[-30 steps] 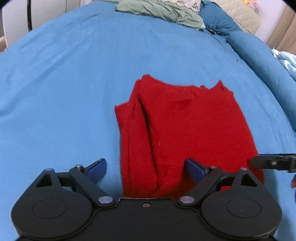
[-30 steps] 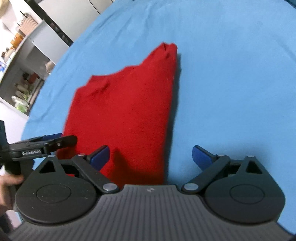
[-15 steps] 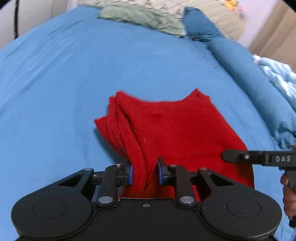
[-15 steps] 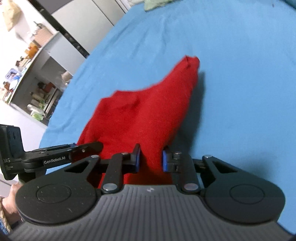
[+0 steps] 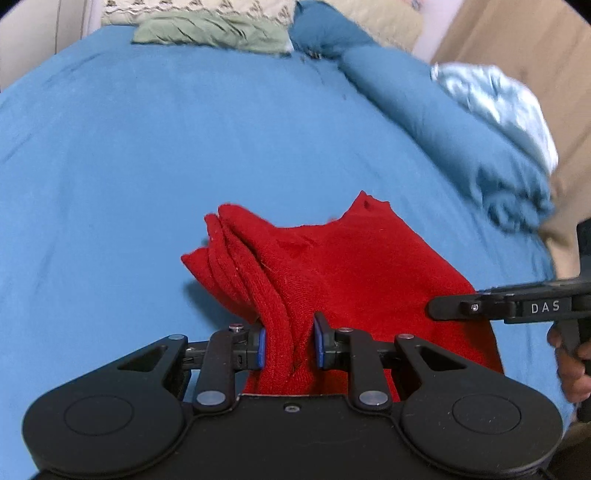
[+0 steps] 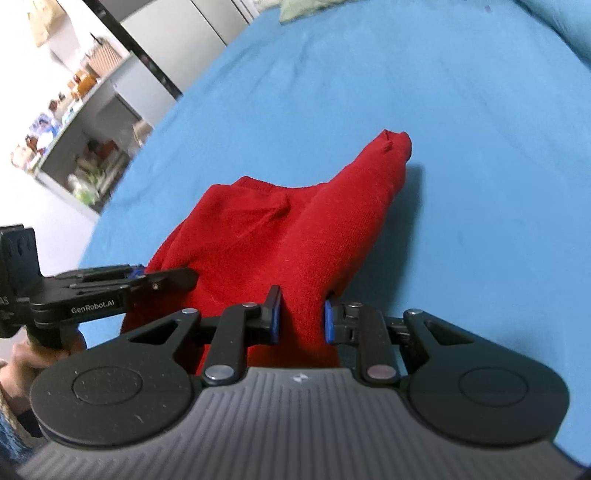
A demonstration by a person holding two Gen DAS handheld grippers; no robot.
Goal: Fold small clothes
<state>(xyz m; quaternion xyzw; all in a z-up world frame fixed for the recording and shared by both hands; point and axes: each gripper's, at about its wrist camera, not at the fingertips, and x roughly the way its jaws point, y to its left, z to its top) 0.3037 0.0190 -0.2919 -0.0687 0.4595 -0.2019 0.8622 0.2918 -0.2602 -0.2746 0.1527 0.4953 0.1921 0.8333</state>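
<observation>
A red knitted garment, folded in layers, lies on the blue bed sheet. My left gripper is shut on the garment's near left edge, bunching several layers between its blue pads. My right gripper is shut on the garment's near right edge and lifts it off the sheet. The far corners of the garment still rest on the bed. The right gripper also shows at the right of the left wrist view, and the left gripper at the left of the right wrist view.
A green pillow, a dark blue pillow and a rolled blue duvet lie at the bed's far end. A pale blue cloth sits on the duvet. Shelves with clutter stand beyond the bed's left side.
Both grippers went from open to shut on the garment's near edge. They have since raised that edge, and the garment now slopes up toward me.
</observation>
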